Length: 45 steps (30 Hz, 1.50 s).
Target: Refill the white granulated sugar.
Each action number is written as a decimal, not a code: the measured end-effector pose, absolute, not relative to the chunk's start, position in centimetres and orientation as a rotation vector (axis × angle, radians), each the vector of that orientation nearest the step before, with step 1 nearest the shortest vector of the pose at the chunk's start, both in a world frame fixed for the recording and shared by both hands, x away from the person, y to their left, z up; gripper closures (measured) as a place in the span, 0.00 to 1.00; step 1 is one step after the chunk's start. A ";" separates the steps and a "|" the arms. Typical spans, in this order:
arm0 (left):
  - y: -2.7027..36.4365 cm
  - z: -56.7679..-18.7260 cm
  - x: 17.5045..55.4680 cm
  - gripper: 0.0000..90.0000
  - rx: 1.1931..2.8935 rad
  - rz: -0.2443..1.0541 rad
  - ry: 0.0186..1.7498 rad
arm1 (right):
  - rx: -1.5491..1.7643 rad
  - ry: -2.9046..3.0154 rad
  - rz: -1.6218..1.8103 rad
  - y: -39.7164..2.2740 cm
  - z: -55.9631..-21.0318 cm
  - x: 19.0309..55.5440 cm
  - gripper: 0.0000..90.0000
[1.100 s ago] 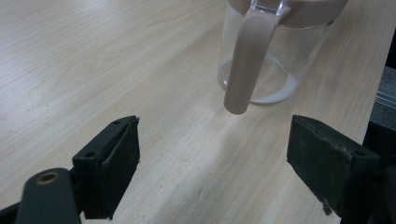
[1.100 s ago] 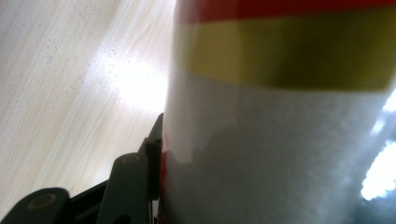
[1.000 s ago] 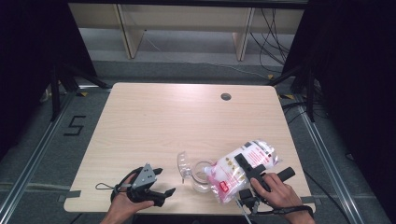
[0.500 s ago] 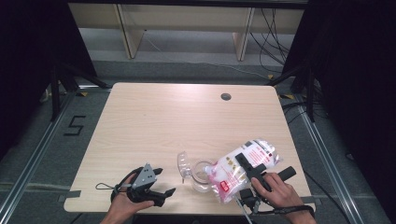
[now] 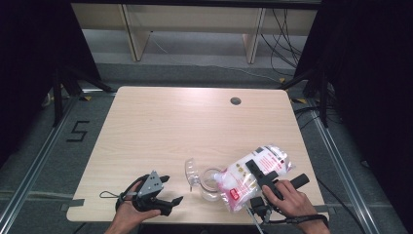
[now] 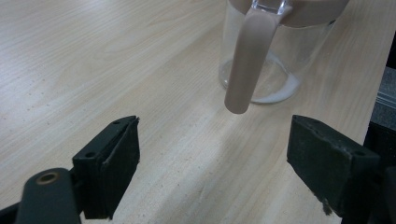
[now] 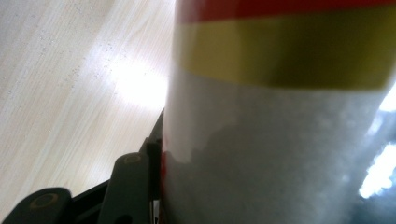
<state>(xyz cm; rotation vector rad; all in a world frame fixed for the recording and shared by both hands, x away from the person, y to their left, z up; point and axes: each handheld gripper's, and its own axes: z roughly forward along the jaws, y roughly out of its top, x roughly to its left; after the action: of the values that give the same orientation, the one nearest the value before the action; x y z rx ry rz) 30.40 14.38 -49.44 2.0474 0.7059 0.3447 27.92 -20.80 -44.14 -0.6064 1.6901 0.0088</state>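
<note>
A clear glass pitcher [image 5: 210, 184] with a handle stands near the table's front edge, its clear lid [image 5: 190, 169] tipped up at its left. A plastic bag of white powder [image 5: 242, 179] with red print lies tilted, its lower end at the pitcher's mouth. My right gripper [image 5: 256, 170] is shut on this bag; in the right gripper view the bag [image 7: 280, 121] presses against the one jaw that shows. My left gripper [image 5: 171, 190] is open to the left of the pitcher. Its jaws point at the pitcher [image 6: 261, 70] and its handle [image 6: 243, 65], with nothing between them.
The light wooden table [image 5: 195, 126] has a round cable hole [image 5: 235, 101] at the back right. The pitcher and bag sit close to the front edge. Shelving and cables lie on the floor beyond the table.
</note>
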 end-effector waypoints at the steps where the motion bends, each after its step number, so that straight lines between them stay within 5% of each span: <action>1: 14.3 -49.5 30.3 0.19 2.032 0.335 0.711 | -0.608 1.689 0.009 -20.8 -44.1 27.9 0.60; 45: 14.1 -49.6 30.3 0.19 2.017 0.330 0.715 | -0.635 1.678 -0.023 -20.7 -43.8 27.7 0.61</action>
<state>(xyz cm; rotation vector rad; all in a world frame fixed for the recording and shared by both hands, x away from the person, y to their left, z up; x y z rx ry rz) 30.26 14.10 -49.58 2.0172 0.7150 0.3302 27.68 -20.68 -43.76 -0.6352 1.6778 -0.0228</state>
